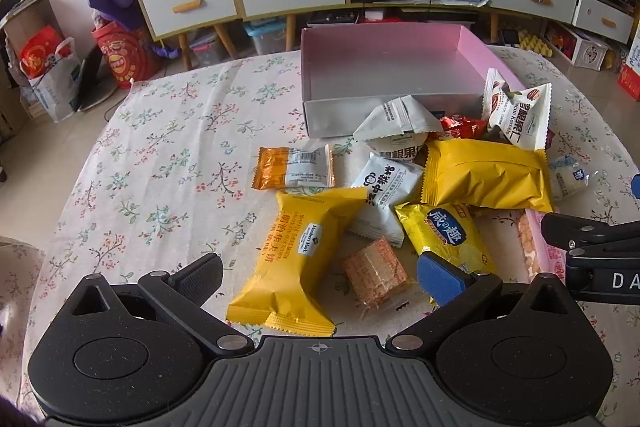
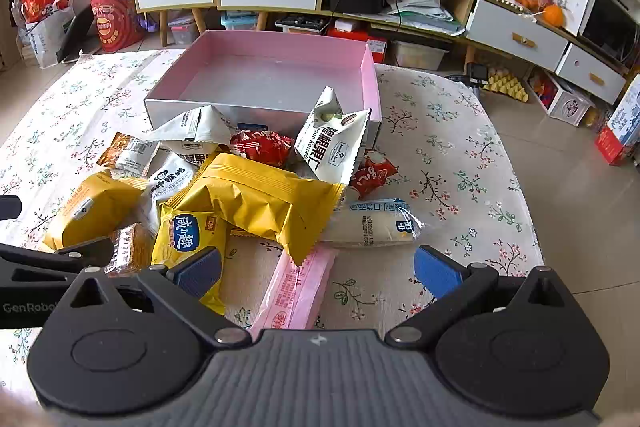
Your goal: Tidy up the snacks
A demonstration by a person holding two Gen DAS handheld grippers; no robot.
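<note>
I judge nothing is sorted yet: the pink box [image 2: 370, 75] near the table's [image 1: 160, 155] far edge sits empty, the snack packets [image 2: 256, 195] heaped against its near wall. My left gripper [image 1: 320, 275] and right gripper [image 2: 318, 269] both hang spread, holding nothing.

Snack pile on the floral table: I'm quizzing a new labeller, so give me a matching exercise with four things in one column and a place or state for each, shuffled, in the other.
Things:
1. pink box
2. long pink packet
3. orange-and-silver packet
4. white pecan packet

Places or states:
A. leaning against the box's front wall
B. empty
C. lying between the right hand-held gripper fingers
D. flat on the cloth, at the pile's left edge

Pairs: 1-B, 2-C, 3-D, 4-A
</note>
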